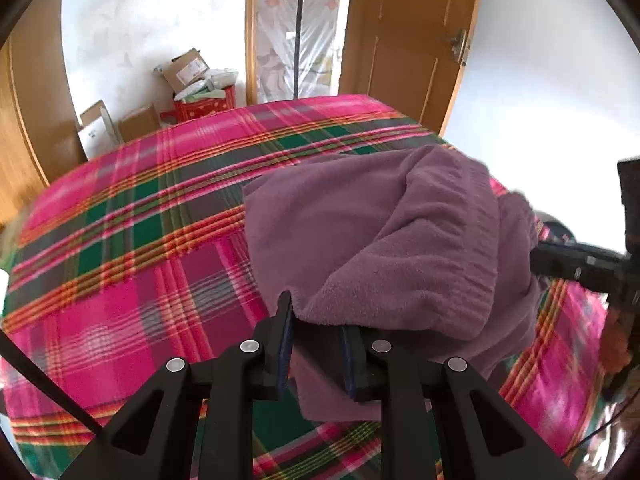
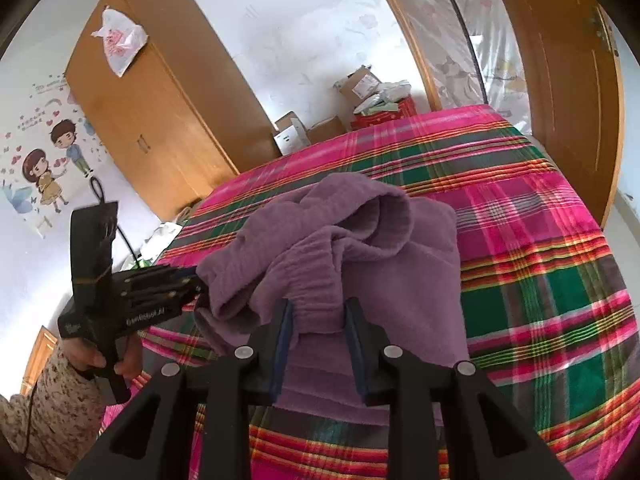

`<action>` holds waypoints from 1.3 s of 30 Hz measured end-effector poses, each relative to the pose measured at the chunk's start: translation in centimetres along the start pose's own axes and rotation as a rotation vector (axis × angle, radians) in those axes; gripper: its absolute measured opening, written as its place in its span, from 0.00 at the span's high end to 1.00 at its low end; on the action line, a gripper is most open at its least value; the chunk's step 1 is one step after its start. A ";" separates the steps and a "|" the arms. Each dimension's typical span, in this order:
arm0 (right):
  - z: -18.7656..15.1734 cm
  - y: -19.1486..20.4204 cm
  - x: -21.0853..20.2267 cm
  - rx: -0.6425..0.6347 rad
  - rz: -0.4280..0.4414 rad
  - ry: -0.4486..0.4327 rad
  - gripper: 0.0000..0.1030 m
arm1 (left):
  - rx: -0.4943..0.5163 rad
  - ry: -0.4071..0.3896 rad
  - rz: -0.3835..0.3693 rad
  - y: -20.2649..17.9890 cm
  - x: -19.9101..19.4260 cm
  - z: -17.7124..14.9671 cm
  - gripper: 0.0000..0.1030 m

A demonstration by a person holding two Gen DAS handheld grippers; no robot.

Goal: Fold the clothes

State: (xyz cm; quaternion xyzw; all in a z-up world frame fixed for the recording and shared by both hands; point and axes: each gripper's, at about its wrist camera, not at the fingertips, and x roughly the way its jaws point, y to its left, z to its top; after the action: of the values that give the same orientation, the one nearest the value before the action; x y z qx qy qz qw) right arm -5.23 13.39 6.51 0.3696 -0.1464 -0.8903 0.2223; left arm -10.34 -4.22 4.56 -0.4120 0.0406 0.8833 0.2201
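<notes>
Purple garment [image 1: 400,232] on plaid bed [image 1: 140,240], lifted at near edge; left gripper [image 1: 316,344] and right gripper [image 2: 318,344] each pinch hem; soft, light, floppy fleece; grip corners.

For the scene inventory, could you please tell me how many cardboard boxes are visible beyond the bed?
3, against the far wall: an open one atop the red box, one white-sided nearest the wardrobe, and a plain one between. The bed may hide others.
</notes>
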 end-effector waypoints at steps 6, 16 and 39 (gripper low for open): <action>0.3 -0.3 2.1 0.037 0.002 0.046 0.71 | 0.102 0.053 0.093 -2.3 2.6 1.5 0.80; 0.4 0.1 1.5 0.000 -0.016 0.027 0.75 | 0.057 -0.034 0.079 -1.1 1.7 1.8 0.91; 11.7 10.0 0.5 -0.253 0.131 -0.203 0.76 | -0.166 -0.262 0.220 5.7 -7.3 1.4 0.92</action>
State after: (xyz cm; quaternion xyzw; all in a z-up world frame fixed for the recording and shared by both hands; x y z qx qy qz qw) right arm -11.16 5.67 18.50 0.2366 -0.0785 -0.9179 0.3088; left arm -9.61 -11.63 10.33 -0.3035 -0.0168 0.9483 0.0909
